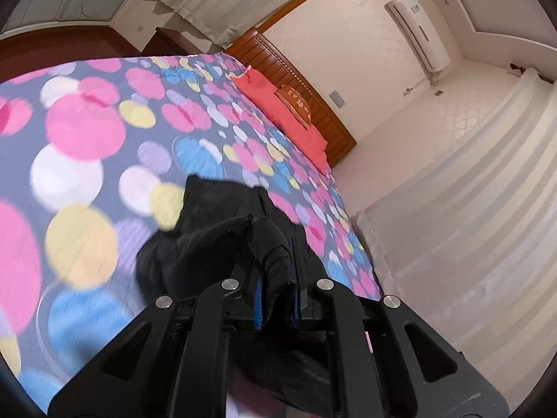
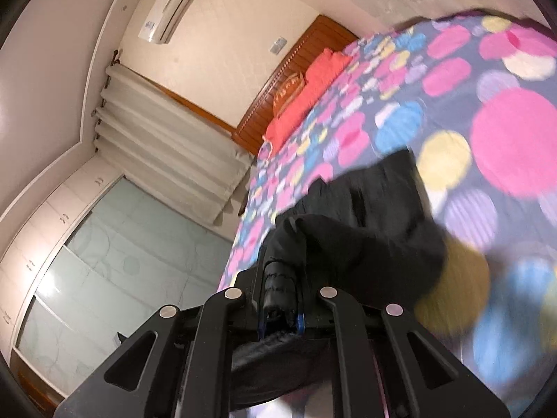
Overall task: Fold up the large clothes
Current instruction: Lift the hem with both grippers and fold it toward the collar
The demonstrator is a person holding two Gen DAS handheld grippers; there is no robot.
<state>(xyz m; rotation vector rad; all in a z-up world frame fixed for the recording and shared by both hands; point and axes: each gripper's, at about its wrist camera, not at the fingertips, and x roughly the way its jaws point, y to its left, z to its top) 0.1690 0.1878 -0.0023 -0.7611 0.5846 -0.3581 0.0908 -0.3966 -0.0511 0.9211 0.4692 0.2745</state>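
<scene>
A black garment (image 1: pixel 209 230) hangs over a bed with a dotted multicolour cover (image 1: pixel 90 139). My left gripper (image 1: pixel 276 261) is shut on a bunched edge of the black garment, held above the bed's near side. My right gripper (image 2: pixel 280 271) is shut on another bunched edge of the same black garment (image 2: pixel 365 216), above the bed cover (image 2: pixel 470 104). The cloth trails from both grippers down onto the cover. The views are blurred by motion.
A wooden headboard (image 1: pixel 306 80) with red pillows (image 1: pixel 278 108) stands at the bed's far end. White curtains (image 1: pixel 470 209) and an air conditioner (image 1: pixel 417 31) line the wall. A glass-fronted wardrobe (image 2: pixel 115 261) stands beside the bed.
</scene>
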